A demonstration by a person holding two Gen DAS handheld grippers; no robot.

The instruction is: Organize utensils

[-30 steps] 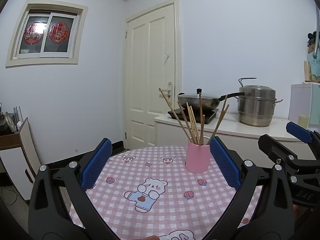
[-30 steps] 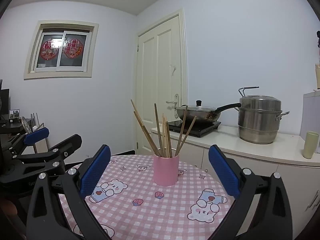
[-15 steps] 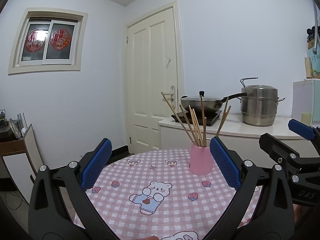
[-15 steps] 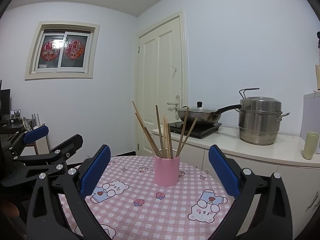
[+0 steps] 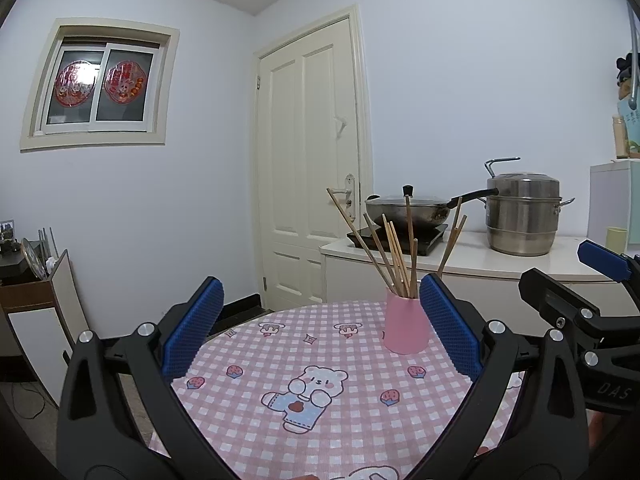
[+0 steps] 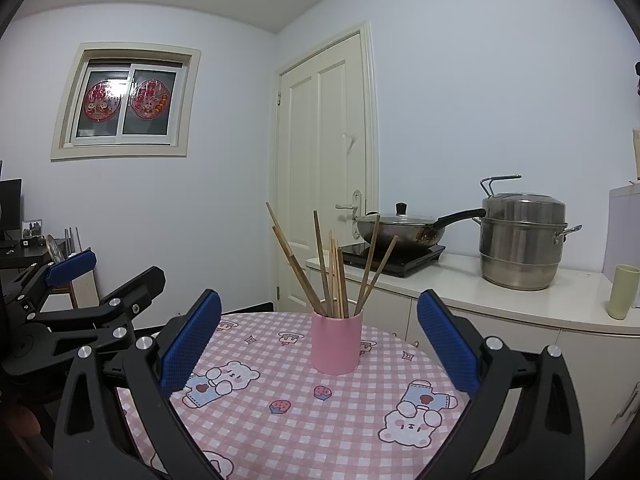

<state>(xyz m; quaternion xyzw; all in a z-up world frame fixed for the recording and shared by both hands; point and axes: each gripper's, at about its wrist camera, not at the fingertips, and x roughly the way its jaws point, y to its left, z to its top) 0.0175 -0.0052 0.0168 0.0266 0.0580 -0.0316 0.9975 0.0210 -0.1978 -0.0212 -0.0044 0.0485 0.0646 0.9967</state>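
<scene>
A pink cup (image 5: 405, 326) (image 6: 336, 342) stands upright on a round table with a pink checked bear-print cloth (image 5: 320, 392) (image 6: 304, 408). Several wooden chopsticks (image 5: 394, 254) (image 6: 334, 276) stand in it, fanned out. My left gripper (image 5: 320, 320) is open and empty, held back from the cup, which sits just inside its right finger. My right gripper (image 6: 318, 326) is open and empty, with the cup between its fingers but farther off. Each gripper shows at the edge of the other's view.
A white counter (image 6: 500, 296) behind the table holds a black stove with a lidded wok (image 6: 400, 228), a steel steamer pot (image 6: 520, 244) and a pale green cup (image 6: 622, 296). A cream door (image 5: 312, 184) stands behind. A shelf (image 5: 28, 276) is at left.
Both grippers have tilted up and drawn back a little, so the cup and table sit lower in the views. Both stay open and empty.
</scene>
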